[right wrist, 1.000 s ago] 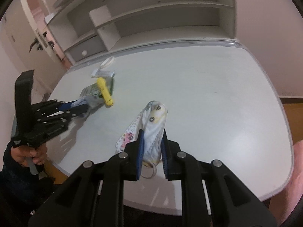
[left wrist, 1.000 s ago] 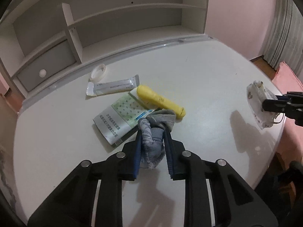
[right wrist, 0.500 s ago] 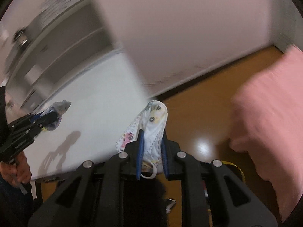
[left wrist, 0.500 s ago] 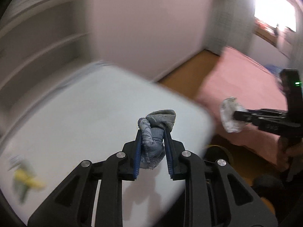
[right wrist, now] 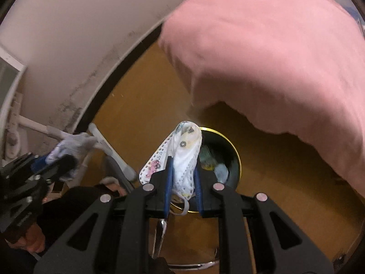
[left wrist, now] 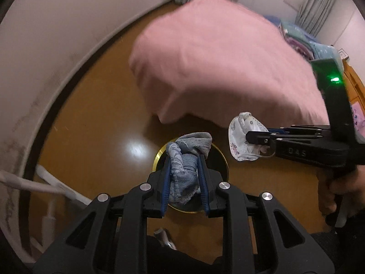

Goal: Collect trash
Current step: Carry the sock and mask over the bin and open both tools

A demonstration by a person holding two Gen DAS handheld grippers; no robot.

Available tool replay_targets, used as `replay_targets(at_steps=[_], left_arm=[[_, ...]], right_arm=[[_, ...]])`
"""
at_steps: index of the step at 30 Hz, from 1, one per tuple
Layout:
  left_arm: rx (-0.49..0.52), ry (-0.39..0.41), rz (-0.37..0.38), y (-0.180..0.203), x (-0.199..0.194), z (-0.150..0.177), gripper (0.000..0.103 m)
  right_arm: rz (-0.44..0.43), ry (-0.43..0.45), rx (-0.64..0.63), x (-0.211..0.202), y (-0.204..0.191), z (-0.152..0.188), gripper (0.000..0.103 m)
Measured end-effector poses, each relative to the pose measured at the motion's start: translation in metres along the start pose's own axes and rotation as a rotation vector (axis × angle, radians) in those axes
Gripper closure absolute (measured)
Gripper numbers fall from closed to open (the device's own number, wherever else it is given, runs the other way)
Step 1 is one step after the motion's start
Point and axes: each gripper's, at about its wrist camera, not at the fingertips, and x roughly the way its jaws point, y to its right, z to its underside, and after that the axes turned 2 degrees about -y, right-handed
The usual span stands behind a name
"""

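Left gripper [left wrist: 184,171]: clenched on a grey-blue sock [left wrist: 186,159], pointing steeply down over the bin [left wrist: 224,164].
Sock: bunched between the blue pads; lower end hidden behind the fingers, top fold sticking out above them.
Right gripper [right wrist: 182,173]: clenched on a white printed mask [right wrist: 184,157], also pointing down at the bin [right wrist: 236,157].
Mask: folded, one ear loop hanging below the pads; print too small to read.
Bin: black inside with a gold rim, standing on the brown floor [left wrist: 95,123]; in the left view mostly covered by the sock and the fingers, only arcs of rim visible.
Bin content: something pale and greenish inside in the right view, blurred, cannot tell what.
Pink blanket [left wrist: 219,59]: blurred, cut off at the frame edge, hanging over the floor near the bin.
Right hand [left wrist: 340,189]: only partly visible at the edge of the left view.
White tubes [right wrist: 107,146]: by the wall, partly behind the left gripper in the right view.
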Motion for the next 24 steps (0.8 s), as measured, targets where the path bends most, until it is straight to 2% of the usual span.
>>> replay_targets(at_steps=[6,14,15,16,17,18,19,23,24], left_arm=[[-0.008,-0.066,0.01,0.002,0.037,-0.008,0.081],[-0.009,-0.092,0.037,0.008,0.052,-0.003,0.081],[-0.008,-0.094,0.039,0.008,0.053,-0.003,0.077],[-0.009,-0.094,0.037,0.01,0.054,-0.004,0.067],[-0.007,-0.09,0.034,0.011,0.054,-0.004,0.062],[-0.004,-0.082,0.031,0.014,0.05,-0.004,0.055],[-0.001,-0.075,0.03,0.014,0.049,-0.004,0.051],[0.006,-0.059,0.032,0.015,0.038,-0.005,0.048],[0.009,-0.051,0.032,0.016,0.032,-0.005,0.044]], right_arm=[[-0.006,-0.028,0.001,0.011,0.003,0.0,0.086],[-0.016,-0.038,-0.008,0.015,0.001,-0.007,0.085],[-0.015,-0.036,-0.01,0.015,0.0,-0.006,0.08],[-0.017,-0.032,-0.013,0.014,-0.001,-0.006,0.067],[-0.014,-0.025,-0.015,0.013,-0.001,-0.006,0.058],[-0.012,-0.015,-0.018,0.011,-0.001,-0.005,0.044],[-0.012,-0.004,-0.022,0.01,-0.001,-0.006,0.042],[-0.014,0.026,-0.02,-0.003,-0.004,-0.006,0.042],[-0.01,0.033,-0.021,-0.007,-0.006,-0.005,0.042]])
